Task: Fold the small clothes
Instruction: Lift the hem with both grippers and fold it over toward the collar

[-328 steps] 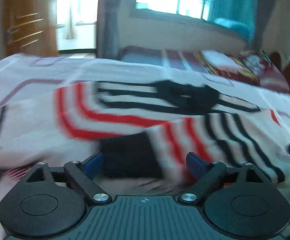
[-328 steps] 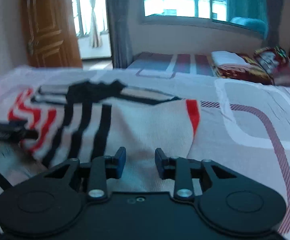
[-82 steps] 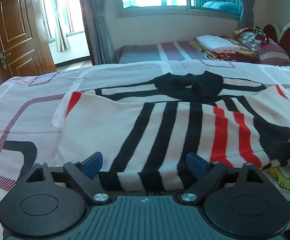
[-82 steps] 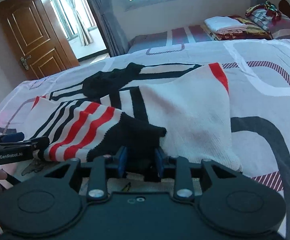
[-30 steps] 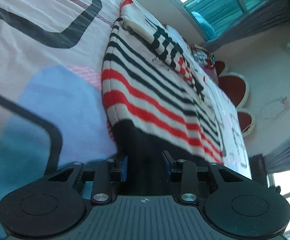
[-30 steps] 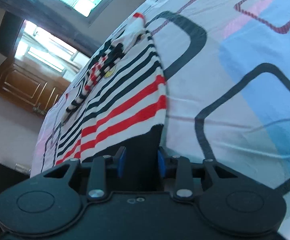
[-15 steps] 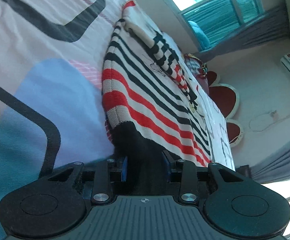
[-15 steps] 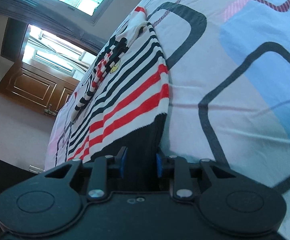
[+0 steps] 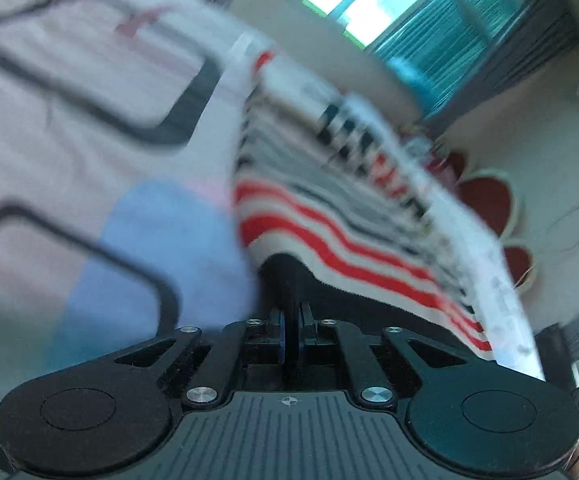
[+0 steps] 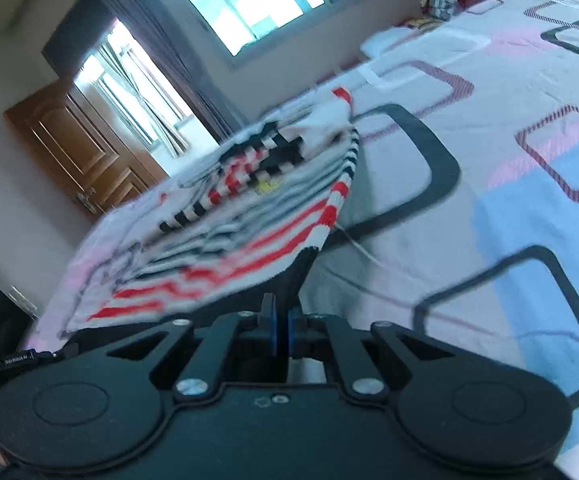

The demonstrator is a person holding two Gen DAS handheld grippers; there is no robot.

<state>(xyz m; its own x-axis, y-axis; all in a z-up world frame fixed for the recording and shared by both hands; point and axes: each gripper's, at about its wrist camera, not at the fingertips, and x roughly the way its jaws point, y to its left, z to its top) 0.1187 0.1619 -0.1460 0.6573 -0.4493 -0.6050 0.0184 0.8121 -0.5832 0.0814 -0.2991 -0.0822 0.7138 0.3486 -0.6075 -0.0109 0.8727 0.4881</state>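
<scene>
Left wrist view: left gripper (image 9: 290, 336) fingers are closed on the black hem of the striped sweater (image 9: 353, 216). Right gripper (image 10: 280, 330) fingers clamp the hem's opposite corner. Sweater's near edge is raised above the bed (image 10: 529, 184).

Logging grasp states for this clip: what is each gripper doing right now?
Left gripper: shut on the black hem of the striped sweater.
Right gripper: shut on the same sweater's black hem.
</scene>
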